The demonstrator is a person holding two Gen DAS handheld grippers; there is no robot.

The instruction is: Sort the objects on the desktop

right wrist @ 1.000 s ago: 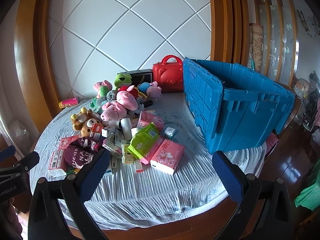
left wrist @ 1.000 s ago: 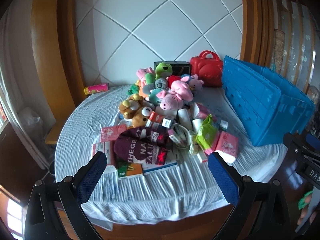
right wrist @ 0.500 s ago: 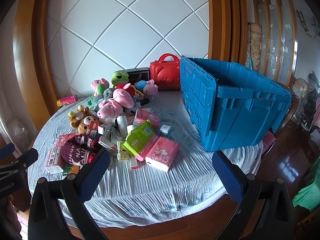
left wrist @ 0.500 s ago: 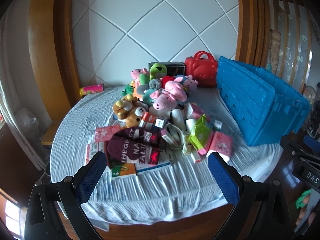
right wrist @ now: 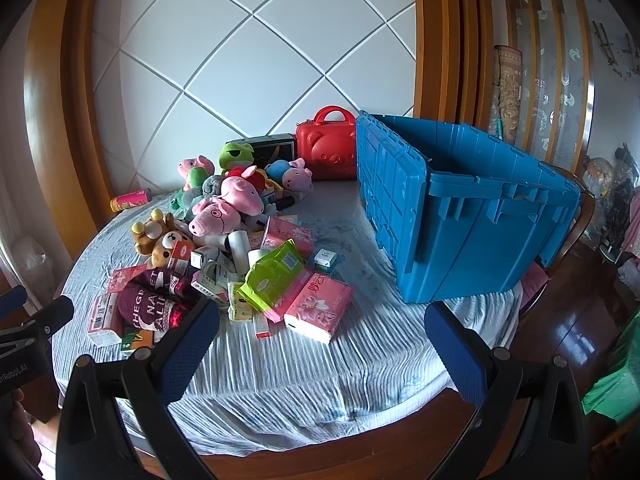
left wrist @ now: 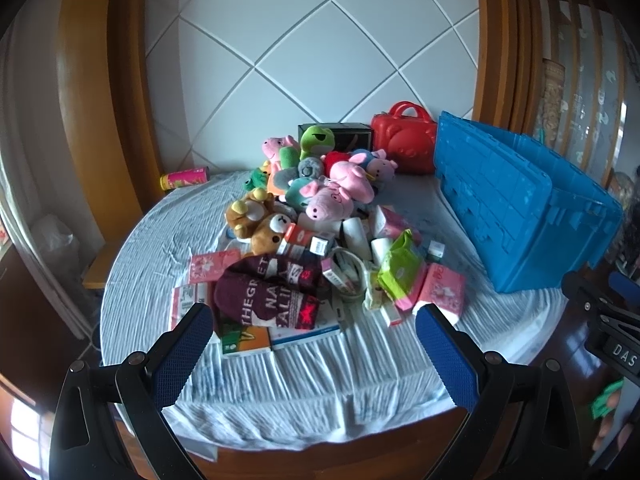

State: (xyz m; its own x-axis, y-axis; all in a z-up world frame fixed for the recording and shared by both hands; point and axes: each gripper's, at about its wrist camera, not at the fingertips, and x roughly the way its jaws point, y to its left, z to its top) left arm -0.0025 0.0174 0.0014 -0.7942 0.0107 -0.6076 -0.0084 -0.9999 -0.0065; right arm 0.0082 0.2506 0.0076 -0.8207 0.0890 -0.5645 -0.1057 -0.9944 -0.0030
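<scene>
Above the near edge of the round table (left wrist: 320, 392), the left gripper (left wrist: 314, 340) hangs with its jaws spread wide and nothing between them; the right gripper (right wrist: 320, 336) is likewise spread and empty. Beyond them a heap of desktop objects (left wrist: 320, 248) lies mid-table: a maroon sock (left wrist: 264, 300), a green wipes pack (right wrist: 274, 276), a pink tissue pack (right wrist: 318, 310), plush toys (left wrist: 332, 196) behind. Right of the heap stands a blue crate (right wrist: 472, 216), a red case (right wrist: 328, 150) beside its far corner.
</scene>
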